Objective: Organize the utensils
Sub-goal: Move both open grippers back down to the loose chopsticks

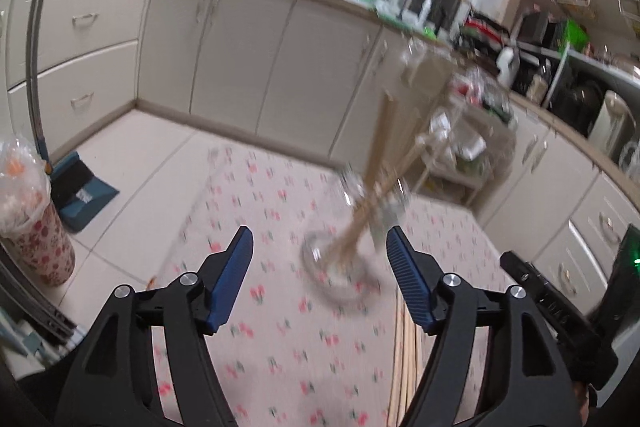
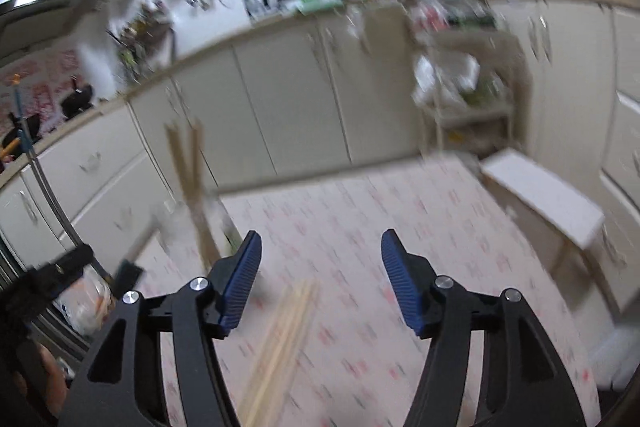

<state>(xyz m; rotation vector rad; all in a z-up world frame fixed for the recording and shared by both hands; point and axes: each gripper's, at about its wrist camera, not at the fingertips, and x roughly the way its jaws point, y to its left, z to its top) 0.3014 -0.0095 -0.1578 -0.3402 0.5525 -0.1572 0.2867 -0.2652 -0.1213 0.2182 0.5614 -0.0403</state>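
**Left hand-held gripper** (image 1: 320, 279): jaws stand well apart, blue ribbed pads facing each other, nothing between them and nothing held. It points down at a slant over the tabletop (image 1: 280, 347), which wears a pale cloth printed with small red cherries.

**Right hand-held gripper** (image 2: 321, 279): jaws likewise wide, pads bare, nothing gripped. It too slants down toward the patterned tabletop.

**Glass jar** (image 1: 352, 259): clear, ahead of the left hand-held gripper and slightly toward its right finger, just beyond the fingertips. Both views are blurred; whether the jar stands straight or leans cannot be told.

**Chopsticks in the jar** (image 1: 384, 155): a pale wooden bundle rising out of the jar, fanned at the top. From the right wrist view the same bundle sits ahead of and outside that gripper's left finger.

**Loose chopsticks** (image 2: 280, 339): a second pale bundle lying on the cloth below and between the right hand-held gripper's fingers, nearer its left finger, running toward the camera. In the left wrist view they lie under the left gripper's right finger.

**Step in hand, as judged**: the loose sticks seem next for collection into the jar.

**Handling notes**:
- Lower the right pads astride the bundle, across its length, near the middle.
- Close firmly, so that none slide out.
- Steady the jar with the left gripper, low on the wall, since glass slips.
- Feed tips first, clear of the standing sticks.
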